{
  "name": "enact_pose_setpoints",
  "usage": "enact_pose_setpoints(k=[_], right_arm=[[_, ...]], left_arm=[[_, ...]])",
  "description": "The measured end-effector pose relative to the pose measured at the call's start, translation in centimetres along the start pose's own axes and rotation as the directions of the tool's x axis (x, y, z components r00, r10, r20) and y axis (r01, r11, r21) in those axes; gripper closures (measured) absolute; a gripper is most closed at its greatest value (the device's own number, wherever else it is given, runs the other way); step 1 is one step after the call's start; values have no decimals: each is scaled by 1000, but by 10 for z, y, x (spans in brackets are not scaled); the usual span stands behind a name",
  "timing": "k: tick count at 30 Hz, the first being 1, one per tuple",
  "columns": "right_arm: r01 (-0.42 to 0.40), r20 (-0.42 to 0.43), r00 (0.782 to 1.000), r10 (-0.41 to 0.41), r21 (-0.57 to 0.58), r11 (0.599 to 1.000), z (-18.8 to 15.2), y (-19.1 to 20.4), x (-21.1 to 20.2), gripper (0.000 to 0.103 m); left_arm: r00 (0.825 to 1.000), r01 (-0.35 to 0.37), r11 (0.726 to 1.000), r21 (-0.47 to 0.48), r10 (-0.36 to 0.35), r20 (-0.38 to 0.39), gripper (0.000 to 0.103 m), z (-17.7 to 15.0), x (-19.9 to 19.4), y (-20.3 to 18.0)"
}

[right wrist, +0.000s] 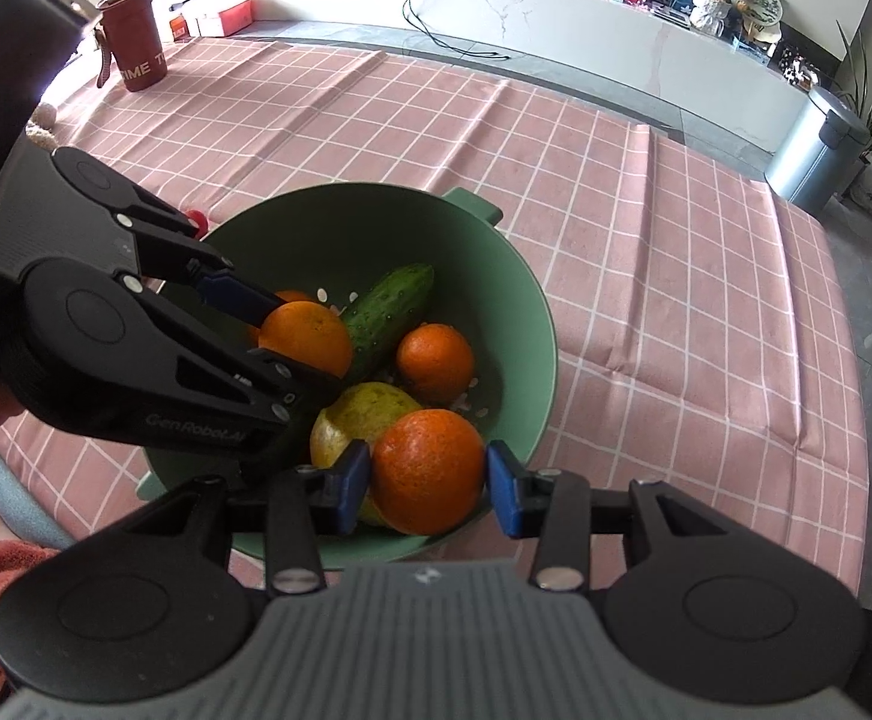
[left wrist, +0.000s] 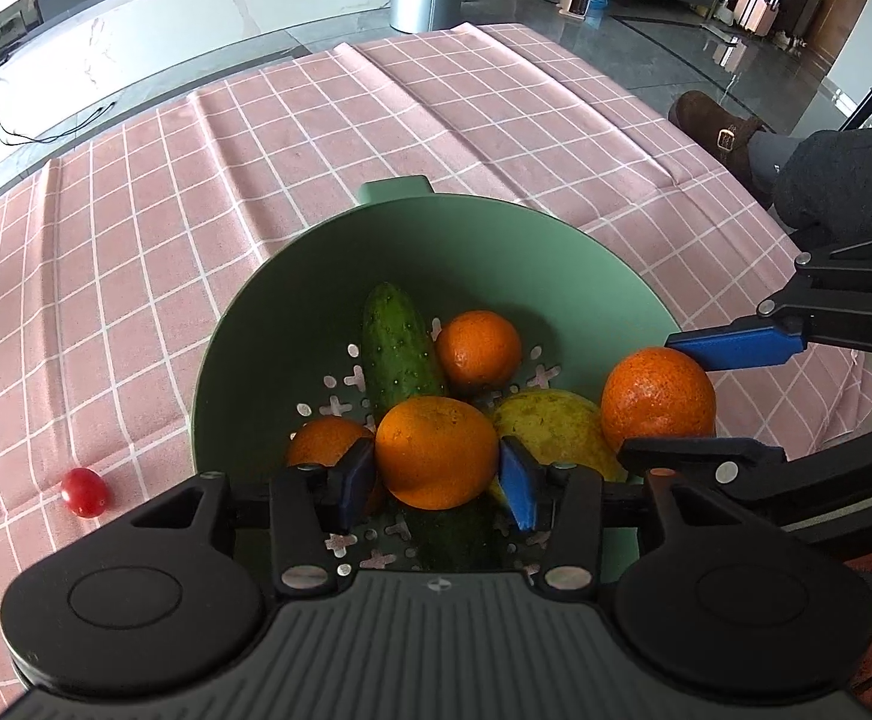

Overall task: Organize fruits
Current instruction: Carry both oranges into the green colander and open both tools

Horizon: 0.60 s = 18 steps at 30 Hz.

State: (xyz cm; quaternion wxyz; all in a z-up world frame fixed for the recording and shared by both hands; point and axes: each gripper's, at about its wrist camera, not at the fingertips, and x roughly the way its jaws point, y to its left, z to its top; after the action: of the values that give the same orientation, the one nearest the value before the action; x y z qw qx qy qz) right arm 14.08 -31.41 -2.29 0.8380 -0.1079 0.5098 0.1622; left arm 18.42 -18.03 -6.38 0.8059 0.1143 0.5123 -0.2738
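Already most of the fruit sits in the green bowl (left wrist: 267, 324), which rests on the pink checked cloth (left wrist: 195, 180) near the table's front edge. Inside are a cucumber (left wrist: 396, 345), a yellow pear (left wrist: 556, 426) and a small orange at the back (left wrist: 478, 348).

Each tool pinches one orange over the bowl. The left gripper (left wrist: 436, 483) has its blue pads pressed on both sides of the middle orange (left wrist: 436, 450). The right gripper (right wrist: 428, 483) does the same with the big orange (right wrist: 426, 468), low over the bowl's near rim. I think both oranges just need letting go.

One job looks left: a little red tomato (left wrist: 84, 492) lies on the cloth, just beside the bowl's left side.

Only the left view shows the tomato well; the right view shows just a red bit behind the other tool. It also shows one more orange (left wrist: 324, 441) tucked behind the left pad. Only the right view shows the red cup (right wrist: 135, 42) at the far left corner of the table.
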Motion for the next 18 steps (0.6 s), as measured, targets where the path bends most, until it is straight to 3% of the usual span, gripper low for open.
enact_pose_setpoints(k=[7, 12, 13, 18], right_arm=[[17, -2, 1000, -17, 3, 1000, 0, 5, -3, 62], [12, 8, 1000, -12, 29, 1000, 1, 7, -8, 54], [12, 15, 1000, -13, 35, 999, 1, 8, -10, 49], [-6, 51, 999, 3, 66, 998, 6, 15, -19, 45]], left_arm=[[1000, 10, 1000, -7, -9, 24, 38, -3, -11, 2], [997, 19, 1000, -22, -17, 76, 35, -2, -32, 6], [996, 17, 1000, -25, -15, 89, 35, -3, -37, 7], [990, 5, 999, -45, 1, 140, 34, -7, -62, 15]])
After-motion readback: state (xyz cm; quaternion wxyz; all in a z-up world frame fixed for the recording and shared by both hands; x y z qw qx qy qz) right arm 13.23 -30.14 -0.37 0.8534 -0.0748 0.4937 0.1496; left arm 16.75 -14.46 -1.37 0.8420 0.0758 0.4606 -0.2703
